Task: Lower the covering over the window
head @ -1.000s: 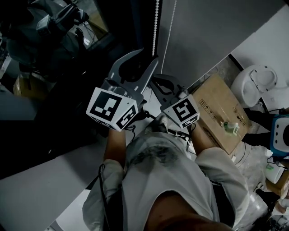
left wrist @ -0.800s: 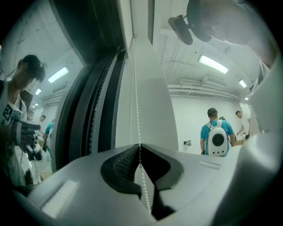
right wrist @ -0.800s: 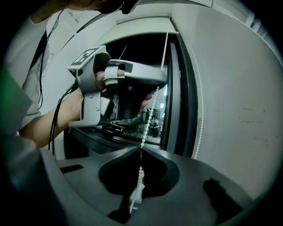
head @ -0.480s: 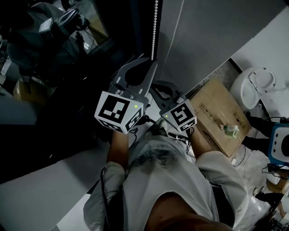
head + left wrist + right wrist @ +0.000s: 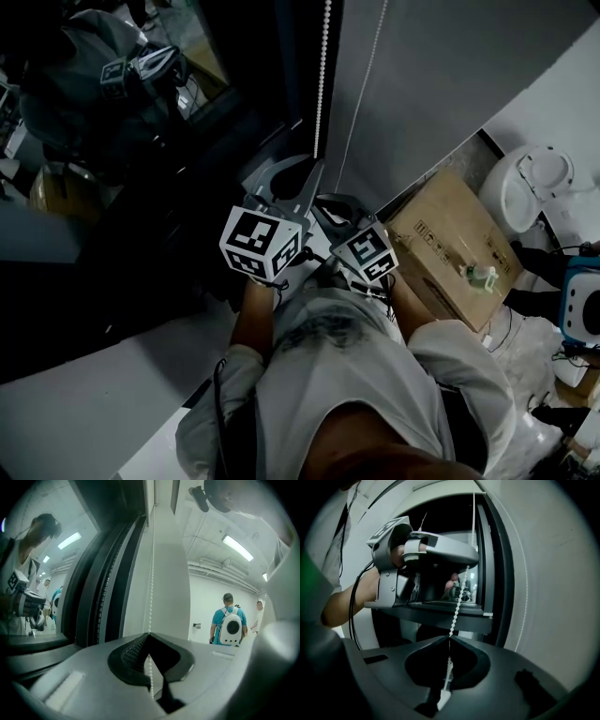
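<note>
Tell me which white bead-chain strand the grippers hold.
The white bead-chain strand beside the dark window frame: the left gripper and right gripper are shut on it. The other strand hangs free.

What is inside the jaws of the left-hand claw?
The left gripper is shut on a white bead chain, which hangs on below. The pinched bit itself is hidden by the pads.

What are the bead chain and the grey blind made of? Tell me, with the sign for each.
Bead chain: probably plastic, glossy white; small, evenly strung round beads. Grey blind: seemingly fabric or vinyl, matte; flat, even, no shine.
</note>
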Available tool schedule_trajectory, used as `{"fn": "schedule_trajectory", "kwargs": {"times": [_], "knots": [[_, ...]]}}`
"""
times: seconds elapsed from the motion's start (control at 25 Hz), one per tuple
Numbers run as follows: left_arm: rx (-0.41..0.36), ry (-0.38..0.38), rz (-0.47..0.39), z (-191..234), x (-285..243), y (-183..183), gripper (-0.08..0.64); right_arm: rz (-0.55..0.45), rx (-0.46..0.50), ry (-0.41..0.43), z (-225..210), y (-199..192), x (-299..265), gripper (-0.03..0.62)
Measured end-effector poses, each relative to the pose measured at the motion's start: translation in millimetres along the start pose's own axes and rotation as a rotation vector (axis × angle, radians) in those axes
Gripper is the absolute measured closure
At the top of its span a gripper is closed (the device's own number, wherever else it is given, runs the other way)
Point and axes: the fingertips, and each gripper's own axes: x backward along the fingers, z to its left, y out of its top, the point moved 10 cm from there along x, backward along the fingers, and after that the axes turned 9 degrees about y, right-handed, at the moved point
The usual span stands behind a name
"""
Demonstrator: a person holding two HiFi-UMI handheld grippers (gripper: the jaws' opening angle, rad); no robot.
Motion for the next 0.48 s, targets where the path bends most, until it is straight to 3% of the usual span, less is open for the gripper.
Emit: {"fn": "schedule_trajectory", "kwargs": {"times": [0.48], "knots": [[0.040,0.013,0.060,-0.7,-1.6,-40.4,0.549,0.079,-0.049,0.018,16.6,-30.1,2.5,0.574]]}}
